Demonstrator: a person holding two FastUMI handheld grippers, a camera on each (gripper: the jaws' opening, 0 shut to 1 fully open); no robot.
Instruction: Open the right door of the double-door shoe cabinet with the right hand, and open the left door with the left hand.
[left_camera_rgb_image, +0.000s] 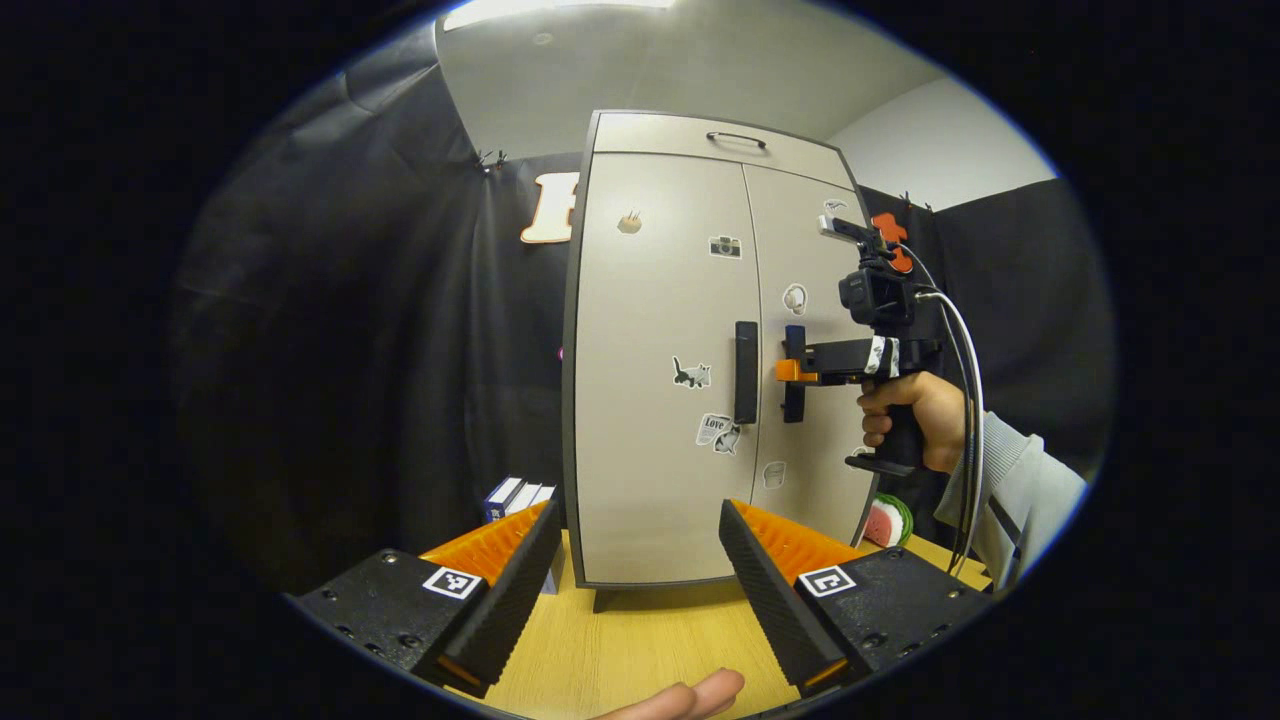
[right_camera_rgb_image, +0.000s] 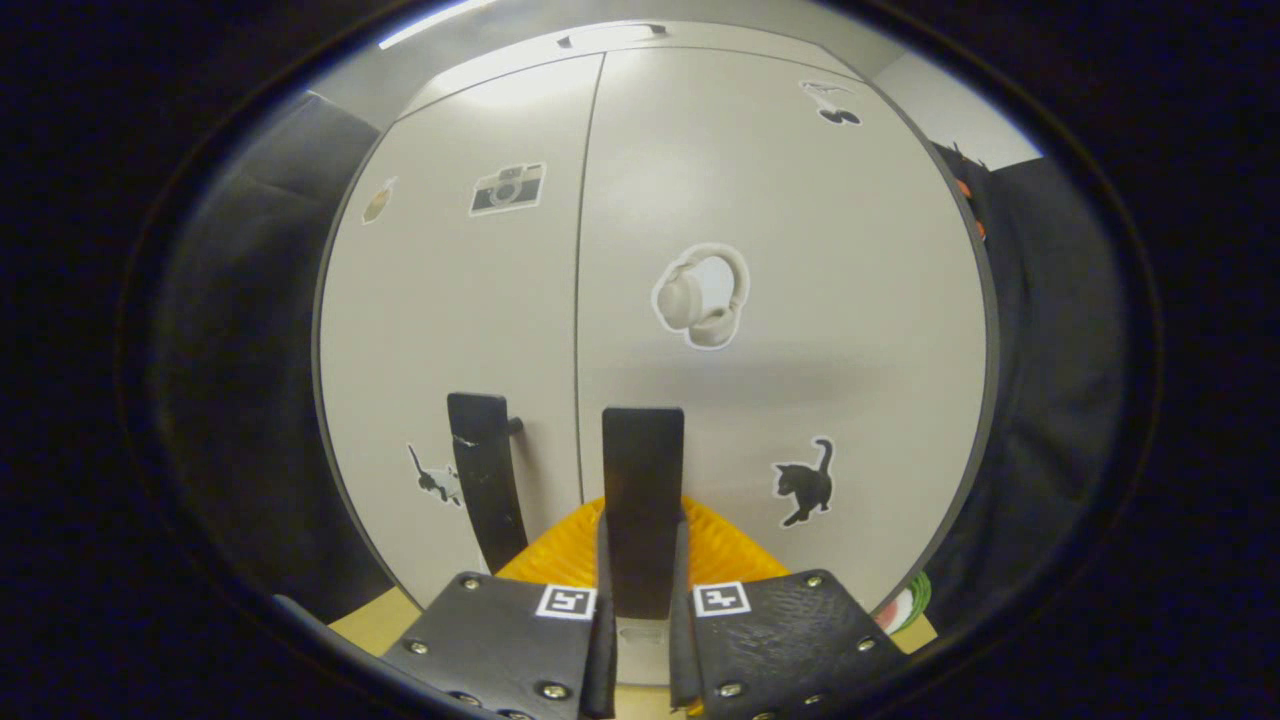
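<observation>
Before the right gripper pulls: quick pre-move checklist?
1. Right gripper shut on right door handle: ok, both fingers flank it tightly.
2. Right door free to swing: cannot tell; watermelon toy sits near its lower corner.
3. Left gripper open, back from the cabinet: ok.
4. Left door handle unobstructed: ok.
5. Both doors already open: not ok, both shut.

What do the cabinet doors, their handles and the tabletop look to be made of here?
Cabinet doors: smooth matte beige panels, probably laminated board; soft sheen, no grain. Right door handle, clamped by the right tool: flat black bar, plastic or coated metal, unclear which. Tabletop: light wood-look surface, likely laminate.
</observation>
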